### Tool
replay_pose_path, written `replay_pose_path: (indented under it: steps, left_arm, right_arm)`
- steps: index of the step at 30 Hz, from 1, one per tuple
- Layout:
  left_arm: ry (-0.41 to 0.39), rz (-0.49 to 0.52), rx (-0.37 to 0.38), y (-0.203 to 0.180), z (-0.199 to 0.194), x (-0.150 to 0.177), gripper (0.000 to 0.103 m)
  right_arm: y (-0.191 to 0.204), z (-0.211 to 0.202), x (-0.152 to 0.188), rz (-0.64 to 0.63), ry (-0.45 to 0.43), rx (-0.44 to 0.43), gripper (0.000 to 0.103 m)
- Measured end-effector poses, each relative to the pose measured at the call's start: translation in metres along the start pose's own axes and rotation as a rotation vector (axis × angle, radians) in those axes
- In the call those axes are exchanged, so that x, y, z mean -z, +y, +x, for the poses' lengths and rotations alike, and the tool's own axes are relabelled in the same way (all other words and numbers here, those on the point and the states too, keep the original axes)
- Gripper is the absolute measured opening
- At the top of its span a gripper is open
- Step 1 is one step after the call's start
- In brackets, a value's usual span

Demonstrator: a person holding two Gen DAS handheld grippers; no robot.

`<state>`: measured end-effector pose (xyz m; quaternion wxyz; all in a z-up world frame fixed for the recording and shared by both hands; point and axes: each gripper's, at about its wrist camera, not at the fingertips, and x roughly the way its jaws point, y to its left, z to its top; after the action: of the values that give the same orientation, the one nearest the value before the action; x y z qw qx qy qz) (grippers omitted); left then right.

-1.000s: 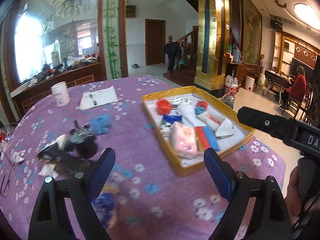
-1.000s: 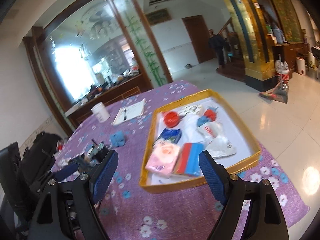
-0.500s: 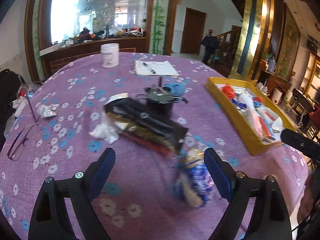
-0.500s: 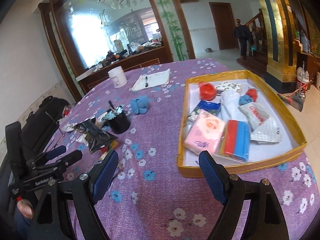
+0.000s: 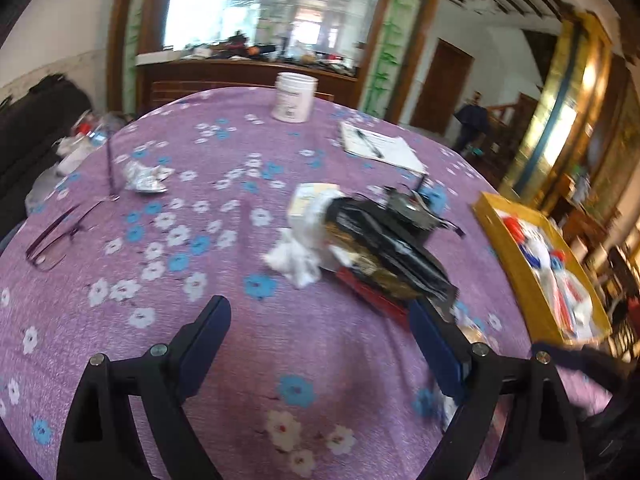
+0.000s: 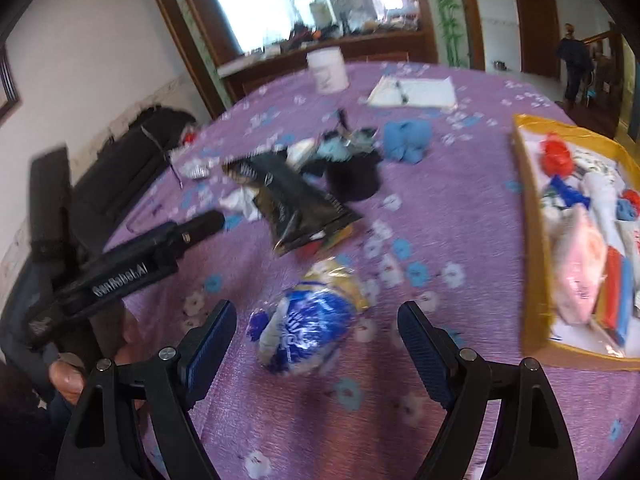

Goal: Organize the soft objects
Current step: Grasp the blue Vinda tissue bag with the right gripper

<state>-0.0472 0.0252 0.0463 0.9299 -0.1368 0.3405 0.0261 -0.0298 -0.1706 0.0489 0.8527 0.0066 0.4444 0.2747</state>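
A blue and gold soft packet point(image 6: 308, 320) lies on the purple flowered tablecloth, between the fingers of my open, empty right gripper point(image 6: 316, 336). A black snack bag point(image 6: 292, 200) lies behind it, also in the left wrist view point(image 5: 384, 252), with white crumpled tissue point(image 5: 294, 260) beside it. My left gripper point(image 5: 320, 340) is open and empty, just short of the black bag. A blue cloth point(image 6: 406, 140) lies further back. The yellow tray point(image 6: 534, 240) at the right holds several soft items, among them a pink pack point(image 6: 580, 272).
A black cup point(image 6: 354, 178) stands behind the bag. A white jar point(image 5: 294, 96), a notepad with pen point(image 5: 380, 148), glasses point(image 5: 56, 232) and crumpled foil point(image 5: 146, 176) lie on the table. The left gripper's body point(image 6: 132, 264) shows in the right wrist view.
Both grippers swung left, away from the tray. The right one has dropped down over the blue and gold packet; the left one now faces the black bag and tissue.
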Motion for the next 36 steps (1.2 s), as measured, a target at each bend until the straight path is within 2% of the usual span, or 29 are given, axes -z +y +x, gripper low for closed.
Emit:
replay_pose_path:
  steps: [4,5,6,7,9,11,14,17,19,22,25,28,30,31,33,36]
  left_arm:
    - [0.007,-0.052,-0.013,0.011,0.002,-0.003,0.089]
    - [0.010,-0.057,-0.012,0.012,0.003,-0.003,0.089]
    - [0.014,-0.053,-0.007,0.012,0.003,-0.003,0.089]
    - [0.015,-0.048,-0.005,0.011,0.003,-0.003,0.089]
    - [0.011,-0.036,-0.008,0.008,0.003,-0.002,0.089]
    - [0.010,-0.029,-0.007,0.007,0.003,-0.002,0.089]
    - [0.020,-0.028,-0.003,0.007,0.004,-0.001,0.089]
    - [0.023,-0.031,0.001,0.007,0.005,-0.002,0.089]
    - [0.023,-0.029,0.001,0.007,0.005,-0.001,0.089]
    - [0.023,-0.030,-0.001,0.007,0.005,-0.001,0.089]
    - [0.024,-0.036,-0.006,0.008,0.007,-0.001,0.089]
    - [0.020,-0.043,-0.010,0.009,0.006,-0.001,0.089]
    - [0.016,-0.046,-0.009,0.010,0.005,-0.001,0.089]
    - [0.011,-0.049,-0.010,0.011,0.004,-0.001,0.089]
    - [0.000,-0.055,-0.008,0.012,0.002,-0.001,0.089]
    - [-0.017,-0.060,-0.012,0.013,-0.002,-0.002,0.089]
  right_arm:
    - [0.015,0.033,-0.003,-0.006,0.087,0.034,0.085]
    - [0.017,0.037,-0.003,-0.014,0.088,0.045,0.079]
    - [0.019,0.042,-0.003,-0.021,0.092,0.063,0.064]
    - [0.018,0.049,-0.002,-0.016,0.107,0.083,0.054]
    - [0.014,0.048,-0.002,0.006,0.092,0.059,0.049]
    - [0.012,0.044,-0.002,-0.014,0.101,0.024,0.048]
    - [0.005,0.026,-0.004,-0.025,0.061,0.005,0.048]
    - [-0.013,0.010,-0.018,0.014,-0.003,0.047,0.048]
    - [-0.027,0.010,-0.031,0.041,-0.034,0.105,0.048]
    - [-0.043,0.026,-0.052,0.075,-0.038,0.173,0.048]
    - [-0.044,0.047,-0.064,0.079,-0.015,0.202,0.048]
    - [-0.027,0.060,-0.060,0.042,0.006,0.135,0.048]
    - [-0.007,0.061,-0.052,-0.016,0.017,0.039,0.048]
    - [0.002,0.059,-0.046,-0.037,0.035,-0.042,0.048]
    - [0.009,0.055,-0.038,-0.053,0.045,-0.118,0.048]
    - [0.004,0.040,-0.028,-0.061,0.006,-0.064,0.048]
